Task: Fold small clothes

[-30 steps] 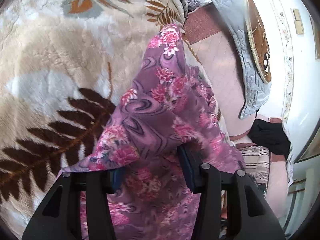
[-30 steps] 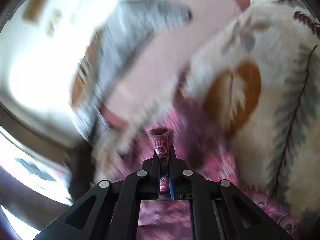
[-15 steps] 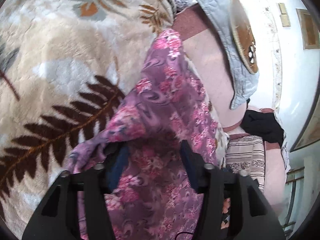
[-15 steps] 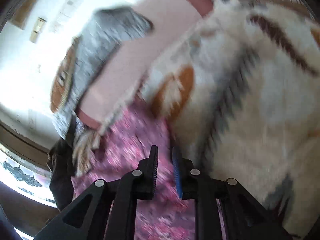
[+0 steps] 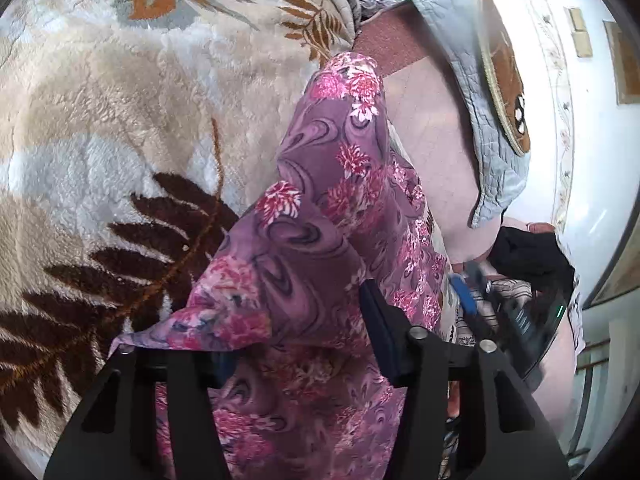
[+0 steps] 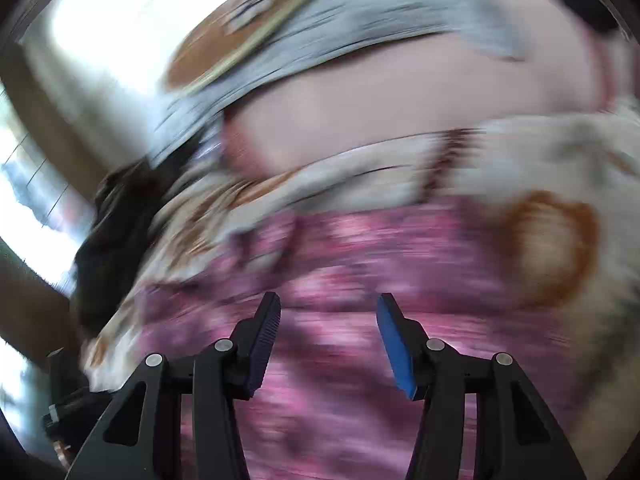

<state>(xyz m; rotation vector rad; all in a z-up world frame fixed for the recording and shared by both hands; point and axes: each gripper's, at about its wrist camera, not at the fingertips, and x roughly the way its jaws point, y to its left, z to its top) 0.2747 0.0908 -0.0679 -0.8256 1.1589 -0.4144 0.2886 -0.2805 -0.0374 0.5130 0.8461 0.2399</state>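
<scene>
Blanket (image 5: 120, 128): huge plush cream thing with brown and orange fern leaves, covers pretty much the whole surface and everything else sits on it. Shows up in the right wrist view too, just smeared.

Pink sheet (image 5: 432, 140): plain pink fabric past the blanket's far edge, with a darker pink band along the top.

Quilted cover (image 5: 472, 80): pale blue-grey, lying over the pink sheet, has a brown round patch with a light rim.

Floral garment (image 5: 332, 208): the purple one with pink flowers. It lies on the blanket, and a fold of it is bunched up into a peak right in front of the left gripper. Its far tip reaches the blanket's edge by the pink sheet. In the right wrist view (image 6: 360, 248) it's spread flat under the fingers, all motion blur.

Dark cloth (image 5: 528, 256): black bundle off to the right, near the quilted cover's lower corner.

Left gripper (image 5: 296, 328): jaws are partway apart and closing, with the raised fold draped over and between them. One finger is buried under cloth, so I can't see the pads actually pressing on it.

Right gripper (image 6: 328, 336): jaws opening, clearly apart, nothing between the pads, garment underneath. From the left wrist camera it's a blurry black shape with a blue pad (image 5: 464, 296) just right of the garment.
</scene>
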